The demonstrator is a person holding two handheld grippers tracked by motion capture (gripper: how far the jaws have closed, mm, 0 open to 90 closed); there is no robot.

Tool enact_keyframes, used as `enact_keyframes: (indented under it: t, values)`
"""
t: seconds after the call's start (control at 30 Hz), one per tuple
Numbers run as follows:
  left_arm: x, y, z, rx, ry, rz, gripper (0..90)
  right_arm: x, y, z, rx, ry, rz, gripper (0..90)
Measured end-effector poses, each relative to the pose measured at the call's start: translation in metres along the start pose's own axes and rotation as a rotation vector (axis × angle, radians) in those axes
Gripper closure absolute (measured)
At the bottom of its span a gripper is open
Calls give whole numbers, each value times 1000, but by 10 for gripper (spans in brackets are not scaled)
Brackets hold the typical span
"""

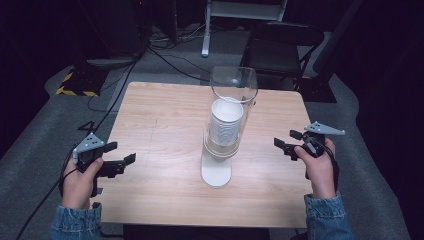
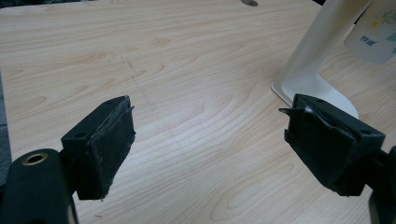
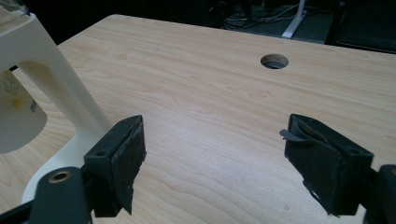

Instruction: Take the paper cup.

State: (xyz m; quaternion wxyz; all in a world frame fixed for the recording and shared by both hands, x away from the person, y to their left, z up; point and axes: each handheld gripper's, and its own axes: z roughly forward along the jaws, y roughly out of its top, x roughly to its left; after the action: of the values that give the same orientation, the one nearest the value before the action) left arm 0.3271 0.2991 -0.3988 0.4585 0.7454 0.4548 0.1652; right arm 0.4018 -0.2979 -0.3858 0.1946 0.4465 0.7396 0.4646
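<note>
High view: both grippers' jaws apart, flanking cup dispenser (image 1: 226,130).

Cup dispenser (image 1: 220,150) stands mid-table (image 1: 160,115) (cups (image 1: 226,120) inside).

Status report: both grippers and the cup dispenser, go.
Left gripper open, empty. Right gripper open, empty. Cup dispenser upright mid-table between them, untouched. Nothing in the way.
</note>
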Motion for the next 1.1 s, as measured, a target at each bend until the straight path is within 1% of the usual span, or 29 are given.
enact_keyframes:
  t: [0.37,0.5,0.57,0.6,0.63,0.67,0.7,0.73,0.77,0.8,0.87,0.9,0.93,0.97,1.03,1.1]
  values:
    - [-3,0,3,10,0,17,155,9,2,2,0,18,-21,181]
    - [-5,0,4,19,-12,25,155,13,3,3,1,21,-24,176]
    - [-5,0,5,32,-21,37,155,19,3,5,3,33,-36,174]
    - [-5,0,5,32,-21,37,155,19,3,5,3,33,-36,174]
    - [-6,0,5,33,-21,38,155,26,3,8,16,52,-48,170]
    - [-7,0,6,35,-23,40,155,30,3,10,21,59,-57,167]
    - [-7,0,6,35,-23,40,155,30,3,10,21,59,-57,167]
    - [-8,-1,6,40,-26,47,155,39,4,14,32,74,-81,166]
    - [-8,-1,6,40,-26,47,155,39,4,14,32,74,-81,166]
    - [-8,-1,6,40,-26,46,155,46,5,17,33,100,-102,166]
    - [-7,-1,6,42,-26,48,155,54,6,19,35,127,-118,165]
    - [-7,-1,6,43,-25,44,155,54,6,19,35,127,-118,165]
    - [-6,-2,6,45,-23,44,155,61,6,21,35,147,-129,163]
    - [-7,-2,6,47,-22,38,155,65,6,23,37,159,-139,163]
    - [-7,-2,6,47,-21,39,155,71,6,26,45,187,-149,162]
    - [-7,-3,6,50,-24,39,155,80,5,30,59,228,-166,162]
